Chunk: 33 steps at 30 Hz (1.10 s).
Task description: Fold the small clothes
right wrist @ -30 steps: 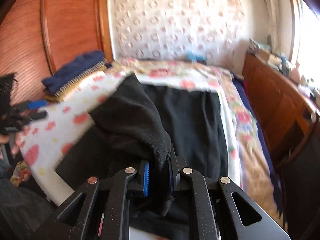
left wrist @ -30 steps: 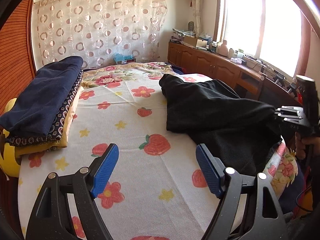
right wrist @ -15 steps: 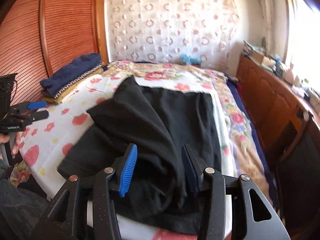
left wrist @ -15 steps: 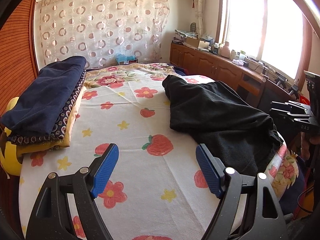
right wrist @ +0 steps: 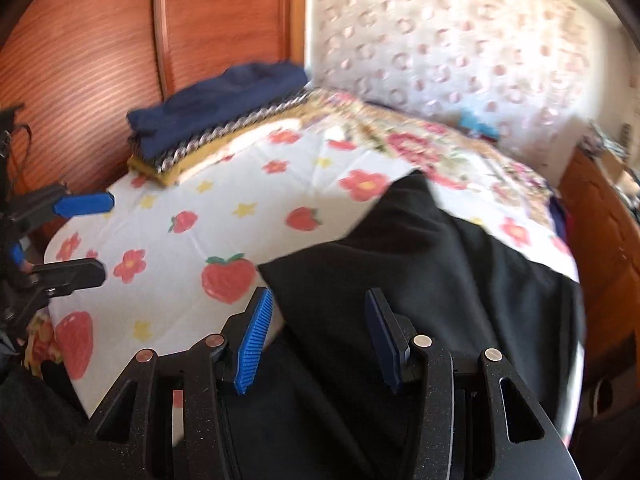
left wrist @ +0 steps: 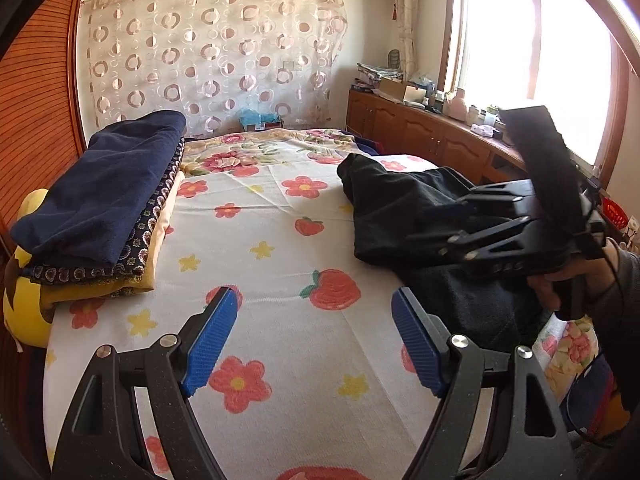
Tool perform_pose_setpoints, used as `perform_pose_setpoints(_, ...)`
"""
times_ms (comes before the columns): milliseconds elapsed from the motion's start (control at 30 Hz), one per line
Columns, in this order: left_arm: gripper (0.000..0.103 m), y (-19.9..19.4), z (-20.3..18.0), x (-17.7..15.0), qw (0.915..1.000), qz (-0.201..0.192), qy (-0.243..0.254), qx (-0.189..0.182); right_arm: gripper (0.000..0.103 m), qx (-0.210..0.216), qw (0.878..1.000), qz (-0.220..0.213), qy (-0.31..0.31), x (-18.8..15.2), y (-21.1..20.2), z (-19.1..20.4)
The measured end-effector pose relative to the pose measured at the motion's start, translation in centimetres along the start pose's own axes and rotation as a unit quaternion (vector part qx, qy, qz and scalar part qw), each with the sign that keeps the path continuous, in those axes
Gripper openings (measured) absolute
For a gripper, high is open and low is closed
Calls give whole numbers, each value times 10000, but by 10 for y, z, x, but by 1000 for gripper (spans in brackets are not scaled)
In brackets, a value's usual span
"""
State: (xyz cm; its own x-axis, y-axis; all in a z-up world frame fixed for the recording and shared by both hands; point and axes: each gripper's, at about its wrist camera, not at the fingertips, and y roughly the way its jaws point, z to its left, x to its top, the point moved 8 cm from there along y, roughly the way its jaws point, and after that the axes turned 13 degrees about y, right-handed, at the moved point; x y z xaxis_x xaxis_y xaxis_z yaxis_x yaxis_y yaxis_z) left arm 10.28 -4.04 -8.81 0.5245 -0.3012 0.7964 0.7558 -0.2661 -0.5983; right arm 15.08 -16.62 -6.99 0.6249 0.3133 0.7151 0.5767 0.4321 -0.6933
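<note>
A black garment (left wrist: 404, 216) lies partly folded over itself on the right side of the flowered bed sheet (left wrist: 272, 264); it fills the middle of the right wrist view (right wrist: 420, 272). My left gripper (left wrist: 316, 340) is open and empty, low over the sheet's near end, left of the garment. My right gripper (right wrist: 316, 340) is open and empty just above the garment's near edge. It also shows in the left wrist view (left wrist: 460, 216), hovering over the garment. My left gripper shows at the left edge of the right wrist view (right wrist: 92, 236).
A stack of folded clothes, navy on top (left wrist: 100, 196), sits at the bed's left side by a yellow cushion (left wrist: 24, 308). Wooden cabinets (left wrist: 420, 140) with clutter run along the right wall under the window. A wooden wardrobe (right wrist: 120, 40) stands left.
My right gripper let go of the black garment, which dropped onto the bed, then swung left over it. My left gripper stayed put and open.
</note>
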Motion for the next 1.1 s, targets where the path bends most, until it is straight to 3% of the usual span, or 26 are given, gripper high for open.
perform_pose_setpoints(133,80,1,2,-3,10000,25,-44,-13,50,62,9991,388,-171,0,29,10)
perform_pose_setpoints(300,80,3,1,-3,10000,21,-67,-49,50,-213,9973,597,-367,4,53,8)
perform_pose_setpoints(333,80,3,0,-4,10000,25,-61,-52,45,-267,9972,576,-396,4,55,7)
perform_pose_setpoints(367,80,3,0,-4,10000,28,-56,-53,29,-332,9971,513,-444,10,57,7)
perform_pose_setpoints(433,80,3,-1,-5,10000,36,-54,-71,9,-287,9980,406,-399,16,54,0)
perform_pose_setpoints(500,80,4,-3,-5,9999,38,-34,-87,7,48,9994,349,-67,19,49,-6)
perform_pose_setpoints(667,80,6,-8,-6,9999,76,9,-151,7,257,9976,-394,502,47,-1,-37)
perform_pose_setpoints(867,80,5,-13,-8,9997,80,56,-202,6,-408,9905,-904,956,75,-41,-116)
perform_pose_setpoints(1100,80,7,-17,-9,9997,114,51,-233,6,-1431,9708,-776,1763,79,-39,-211)
